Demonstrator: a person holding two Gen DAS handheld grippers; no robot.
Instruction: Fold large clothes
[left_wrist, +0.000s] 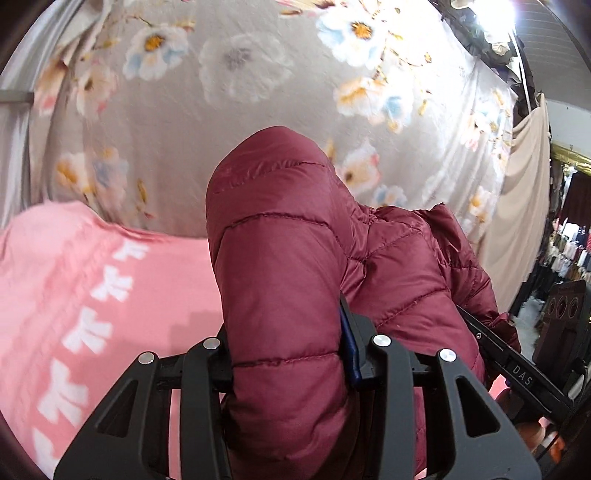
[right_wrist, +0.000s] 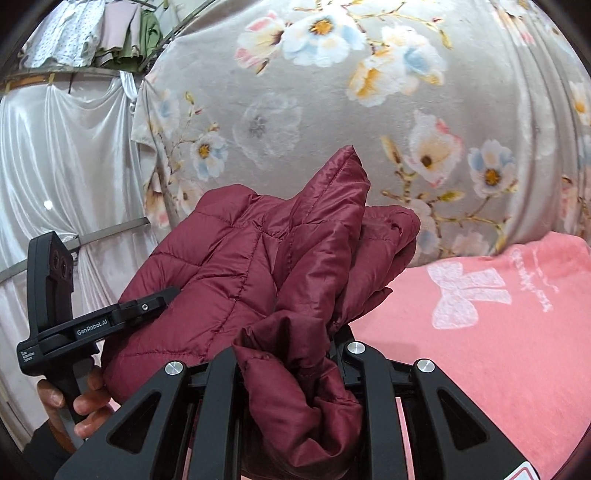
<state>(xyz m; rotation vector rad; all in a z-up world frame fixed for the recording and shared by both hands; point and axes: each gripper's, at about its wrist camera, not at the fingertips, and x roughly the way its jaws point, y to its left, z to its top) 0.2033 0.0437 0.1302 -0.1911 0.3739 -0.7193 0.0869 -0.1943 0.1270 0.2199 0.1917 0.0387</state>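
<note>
While the left gripper (left_wrist: 288, 365) has its fingers clamped on a thick quilted fold of the maroon jacket (left_wrist: 295, 266), the garment hangs lifted above the pink blanket (left_wrist: 92, 295), in front of a floral cloth (left_wrist: 229, 110). Further right, the right gripper (right_wrist: 295, 373) pinches a bunched edge of the same jacket.
</note>
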